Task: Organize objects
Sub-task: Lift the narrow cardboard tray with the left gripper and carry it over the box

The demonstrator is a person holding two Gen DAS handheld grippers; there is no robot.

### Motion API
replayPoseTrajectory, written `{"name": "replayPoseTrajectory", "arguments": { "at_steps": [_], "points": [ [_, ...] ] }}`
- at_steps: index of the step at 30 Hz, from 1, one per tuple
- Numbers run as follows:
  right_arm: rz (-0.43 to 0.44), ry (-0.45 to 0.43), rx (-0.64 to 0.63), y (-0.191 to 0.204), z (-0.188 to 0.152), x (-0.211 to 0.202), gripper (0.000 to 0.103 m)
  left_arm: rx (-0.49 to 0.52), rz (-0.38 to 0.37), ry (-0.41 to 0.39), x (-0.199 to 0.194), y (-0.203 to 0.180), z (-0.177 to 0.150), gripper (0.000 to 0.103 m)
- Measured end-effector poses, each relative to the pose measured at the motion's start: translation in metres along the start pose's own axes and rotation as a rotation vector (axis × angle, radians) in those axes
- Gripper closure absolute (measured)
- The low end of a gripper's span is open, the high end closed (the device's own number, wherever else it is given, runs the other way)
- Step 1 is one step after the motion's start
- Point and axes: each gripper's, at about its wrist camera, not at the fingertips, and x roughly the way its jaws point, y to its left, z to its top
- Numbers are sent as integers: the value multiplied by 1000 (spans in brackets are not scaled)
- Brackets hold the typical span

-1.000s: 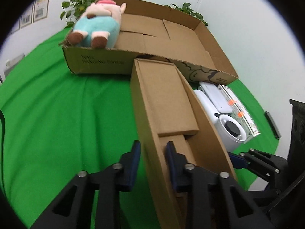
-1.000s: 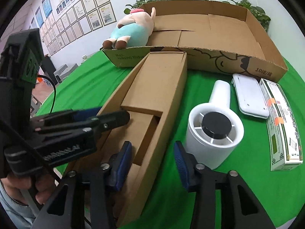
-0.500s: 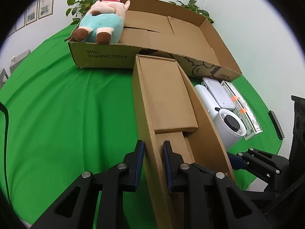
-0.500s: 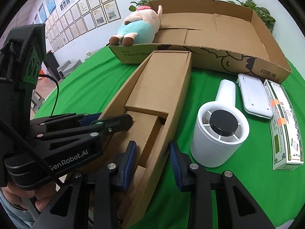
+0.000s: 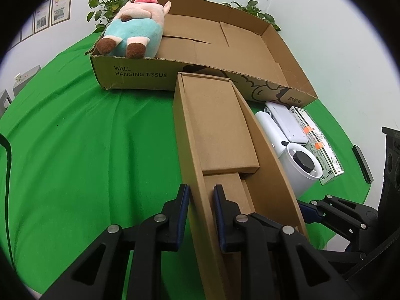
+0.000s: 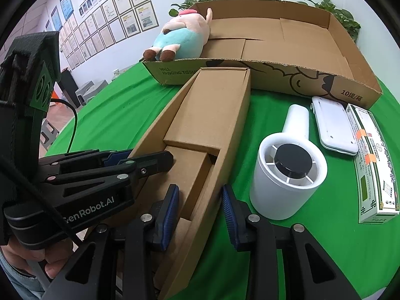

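Cardboard box (image 5: 220, 135) | left hand-held gripper (image 5: 200, 207) clamps left wall | right hand-held gripper (image 6: 200, 207) parted, straddling right wall

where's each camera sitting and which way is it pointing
Left wrist: on the left gripper, looking along the long box toward the big box; jaws straddle its left wall.
Right wrist: on the right gripper, same direction; jaws straddle its right wall, a hand shows.
Both share boxes, plush pig, white fan.
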Motion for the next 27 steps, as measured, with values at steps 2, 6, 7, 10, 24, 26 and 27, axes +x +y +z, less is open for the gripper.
{"name": "replayPoseTrajectory", "arguments": {
  "at_steps": [2, 6, 7, 10, 24, 26, 27],
  "points": [
    [-6, -1, -6, 1, 0, -1, 71, 3, 0, 0, 0, 0, 0, 84],
    [-9, -10, 0, 2, -2, -5, 71, 15, 5, -21, -6, -3, 3, 84],
    [-9, -22, 1, 2, -1, -8, 71, 18, 6, -32, -8, -5, 4, 84],
    [-7, -54, 5, 0, 1, -17, 71, 28, 13, -60, -17, -9, 9, 84],
    [8, -108, 24, -5, 11, -33, 71, 29, 26, -85, -26, -15, 29, 84],
    [12, -107, 25, -4, 10, -34, 71, 24, 34, -77, -27, -17, 28, 85],
    [15, -106, 26, -3, 9, -35, 71, 23, 38, -74, -27, -18, 27, 85]
  ]
}}
